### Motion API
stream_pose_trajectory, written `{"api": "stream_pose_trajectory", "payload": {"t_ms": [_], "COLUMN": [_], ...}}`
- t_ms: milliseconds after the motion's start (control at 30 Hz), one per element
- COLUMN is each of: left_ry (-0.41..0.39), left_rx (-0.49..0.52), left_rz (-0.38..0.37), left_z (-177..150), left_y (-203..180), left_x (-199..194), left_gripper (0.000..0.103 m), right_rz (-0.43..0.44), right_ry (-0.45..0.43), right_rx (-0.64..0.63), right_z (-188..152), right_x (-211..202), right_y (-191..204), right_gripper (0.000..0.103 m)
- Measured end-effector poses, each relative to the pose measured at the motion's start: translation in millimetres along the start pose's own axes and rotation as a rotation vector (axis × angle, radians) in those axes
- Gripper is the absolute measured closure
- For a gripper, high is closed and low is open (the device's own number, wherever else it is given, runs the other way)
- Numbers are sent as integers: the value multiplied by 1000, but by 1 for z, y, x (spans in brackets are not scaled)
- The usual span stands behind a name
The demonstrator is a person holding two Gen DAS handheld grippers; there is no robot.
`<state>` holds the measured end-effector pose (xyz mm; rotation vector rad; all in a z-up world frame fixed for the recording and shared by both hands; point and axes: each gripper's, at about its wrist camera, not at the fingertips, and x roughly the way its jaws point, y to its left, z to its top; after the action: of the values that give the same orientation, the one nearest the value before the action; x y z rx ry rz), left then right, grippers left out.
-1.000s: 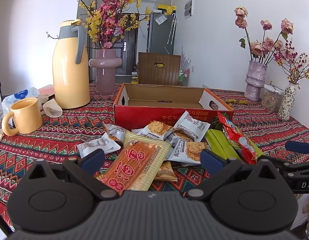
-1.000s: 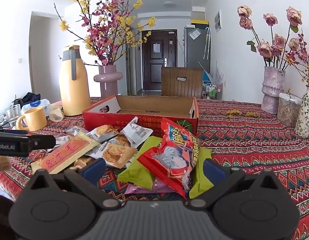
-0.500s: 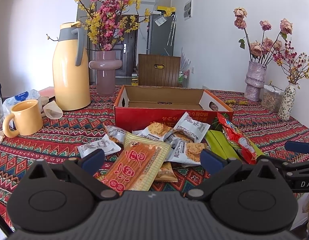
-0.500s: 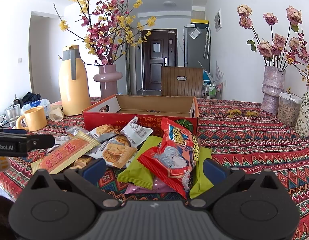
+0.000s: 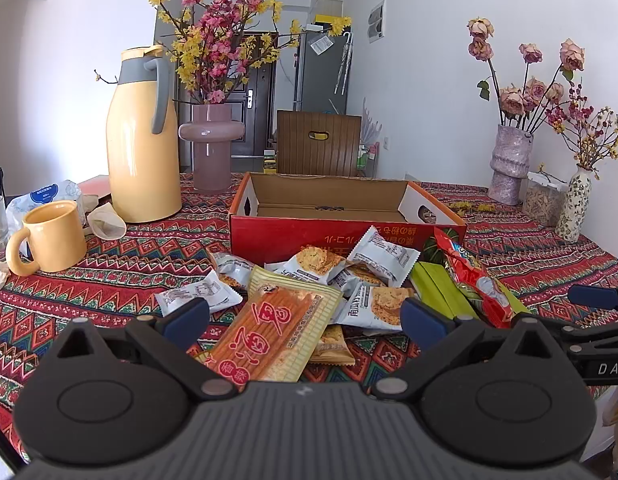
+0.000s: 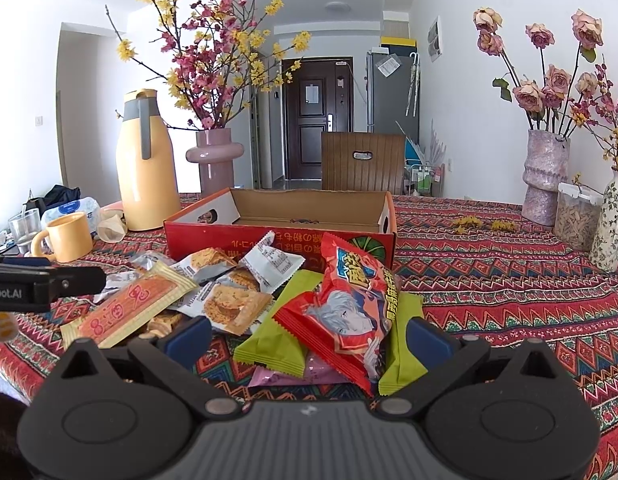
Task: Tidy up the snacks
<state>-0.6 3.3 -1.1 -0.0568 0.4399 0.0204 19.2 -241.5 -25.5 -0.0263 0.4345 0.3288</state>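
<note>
Snacks (image 5: pixel 329 288) piled at surface near edge, against box (image 5: pixel 341 236) front. Both grippers spread, empty: left gripper (image 5: pixel 305 316) faces orange pack (image 5: pixel 269 336), long axis pointed boxward; right gripper (image 6: pixel 309 334) faces red bag (image 6: pixel 345 312).

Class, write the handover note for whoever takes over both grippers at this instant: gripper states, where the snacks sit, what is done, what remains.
Left gripper: open, empty, over the orange-and-yellow flat snack packet.
Right gripper: open, empty, facing the red cartoon-print snack bag lying on green packets.
Red cardboard box: open behind the pile; no snacks visible inside.
Done: nothing packed.
Left: move all packets, including the white biscuit packs, into the box.
</note>
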Motion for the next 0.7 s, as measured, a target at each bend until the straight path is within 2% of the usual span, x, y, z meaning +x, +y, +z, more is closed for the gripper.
{"api": "stream_pose_trajectory", "payload": {"t_ms": [700], "left_ry": [-7], "left_rx": [-2], "left_rz": [-4], "left_z": [0], "left_y": [0], "left_x": [-2], "left_gripper": [0], "right_rz": [0], "right_ry": [2], "right_rx": [1], "right_z": [0], "right_x": [1], "right_y": [0], "right_gripper": [0]}}
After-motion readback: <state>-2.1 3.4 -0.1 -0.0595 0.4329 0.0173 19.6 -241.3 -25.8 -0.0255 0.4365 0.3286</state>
